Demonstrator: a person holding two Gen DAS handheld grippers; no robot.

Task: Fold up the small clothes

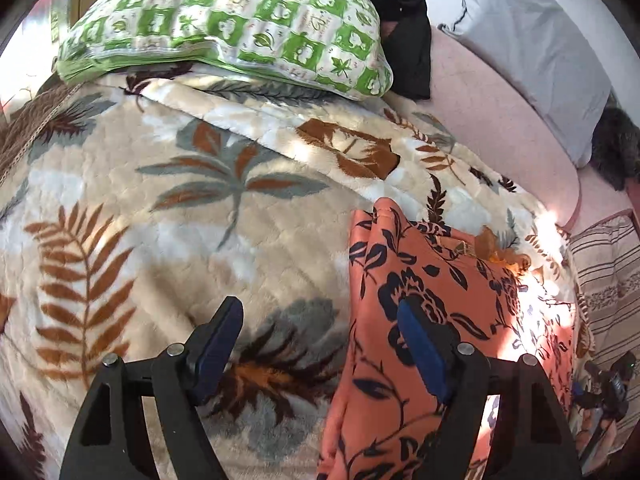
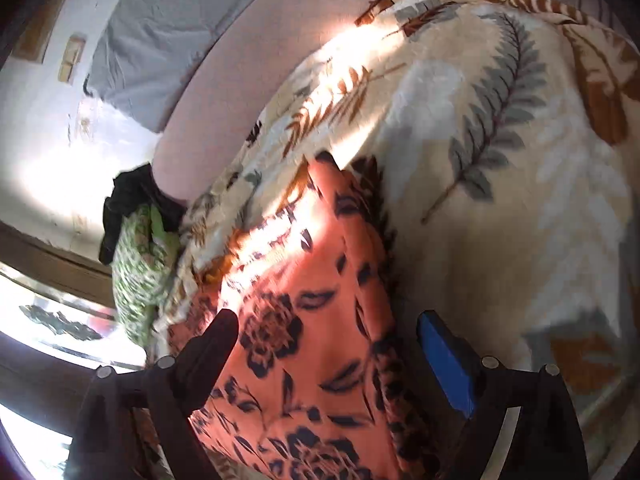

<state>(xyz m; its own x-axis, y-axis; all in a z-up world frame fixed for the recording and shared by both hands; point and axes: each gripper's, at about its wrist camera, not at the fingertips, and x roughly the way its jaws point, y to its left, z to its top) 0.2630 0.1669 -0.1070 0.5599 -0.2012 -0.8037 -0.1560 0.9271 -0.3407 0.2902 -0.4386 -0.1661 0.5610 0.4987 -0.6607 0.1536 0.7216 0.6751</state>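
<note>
Orange cloth (image 1: 432, 320) printed with dark flowers lies folded lengthwise on the leaf-patterned blanket (image 1: 160, 200) covering the bed, with a green checked pillow (image 1: 240, 24) and a black garment (image 1: 404, 20) beyond it. Left gripper (image 1: 320, 332) hovers at the cloth's left edge, jaws spread wide and empty, one finger over the blanket and the other over the cloth. Right gripper (image 2: 326, 344) hangs above the same cloth, jaws likewise wide apart, holding nothing.
</note>
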